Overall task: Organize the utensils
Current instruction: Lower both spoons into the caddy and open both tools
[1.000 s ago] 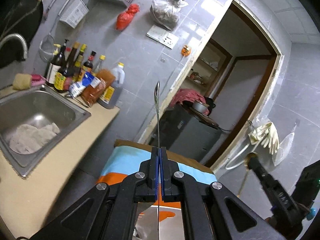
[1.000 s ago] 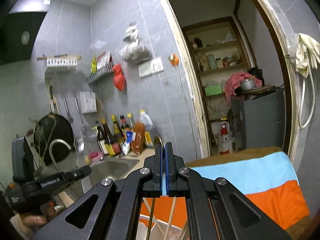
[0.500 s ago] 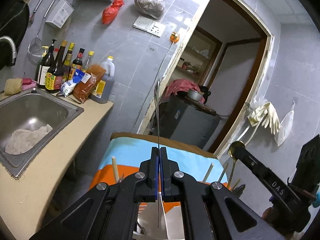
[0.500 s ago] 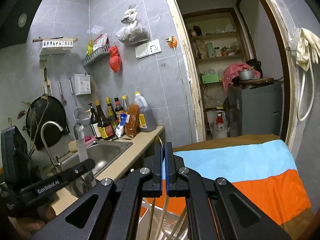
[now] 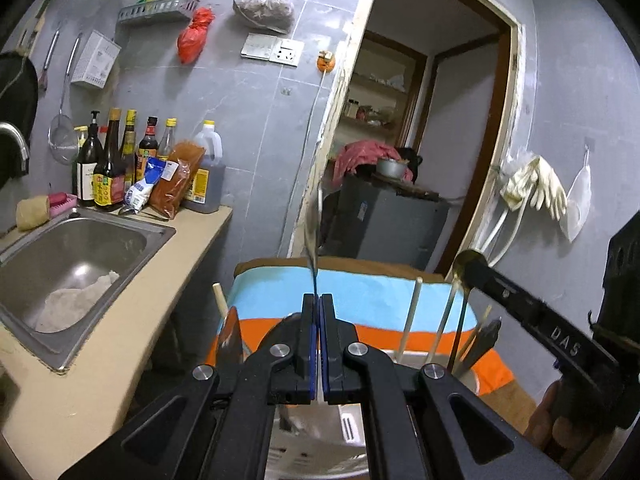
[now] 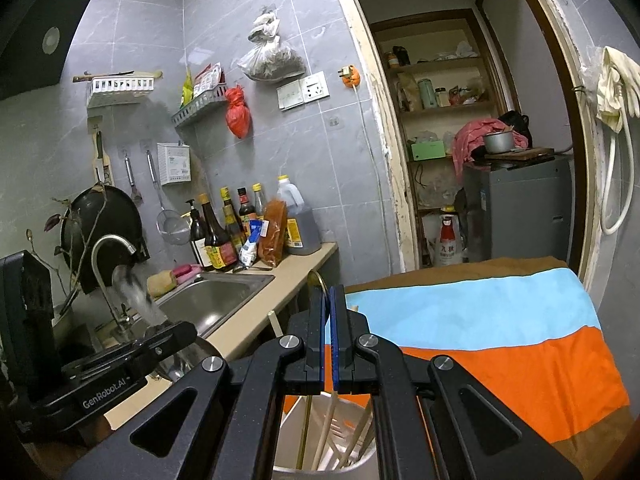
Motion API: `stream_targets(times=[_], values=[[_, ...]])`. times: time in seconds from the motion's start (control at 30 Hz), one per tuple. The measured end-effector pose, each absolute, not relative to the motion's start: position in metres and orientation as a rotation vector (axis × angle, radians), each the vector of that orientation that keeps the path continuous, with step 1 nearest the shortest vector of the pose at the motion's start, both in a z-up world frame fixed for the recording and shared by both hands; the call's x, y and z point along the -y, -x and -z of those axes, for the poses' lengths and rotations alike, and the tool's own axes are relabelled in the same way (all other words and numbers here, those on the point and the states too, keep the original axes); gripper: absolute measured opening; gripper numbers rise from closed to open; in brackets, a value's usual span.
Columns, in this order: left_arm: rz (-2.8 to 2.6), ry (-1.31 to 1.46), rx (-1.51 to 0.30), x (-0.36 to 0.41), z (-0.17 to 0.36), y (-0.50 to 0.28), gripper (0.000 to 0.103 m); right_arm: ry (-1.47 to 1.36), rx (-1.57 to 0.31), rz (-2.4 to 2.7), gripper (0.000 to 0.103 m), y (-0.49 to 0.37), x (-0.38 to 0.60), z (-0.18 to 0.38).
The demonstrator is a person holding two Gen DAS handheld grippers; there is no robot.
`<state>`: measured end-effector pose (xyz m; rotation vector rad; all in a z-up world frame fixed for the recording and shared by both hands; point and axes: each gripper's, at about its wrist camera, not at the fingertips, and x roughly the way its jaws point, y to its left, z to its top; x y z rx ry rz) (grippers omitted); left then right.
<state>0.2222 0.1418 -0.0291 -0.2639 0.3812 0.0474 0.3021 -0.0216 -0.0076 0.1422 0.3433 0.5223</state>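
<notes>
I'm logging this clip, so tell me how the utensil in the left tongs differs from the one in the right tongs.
The spoon in the left tongs is silver; the one in the right tongs is gold. In the left wrist view the silver spoon shows edge-on, the gold one shows its round bowl face. The silver spoon blurs in the right wrist view. Both are gripped upright, bowl up, above the utensil holder.

Two chopsticks (image 5: 408, 320) and one white holder (image 6: 296, 432); six bottles (image 6: 224, 232) by one sink (image 5: 72, 256).
</notes>
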Motion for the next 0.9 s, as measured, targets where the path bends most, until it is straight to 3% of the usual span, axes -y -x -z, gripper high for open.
stream_targets(times=[0.9], values=[[-0.005,0.315,-0.499,-0.1499,0.0294,-0.2187,0.005,-0.146,-0.354,-0.515,0.005,-0.2933,0.0226,0.0064]])
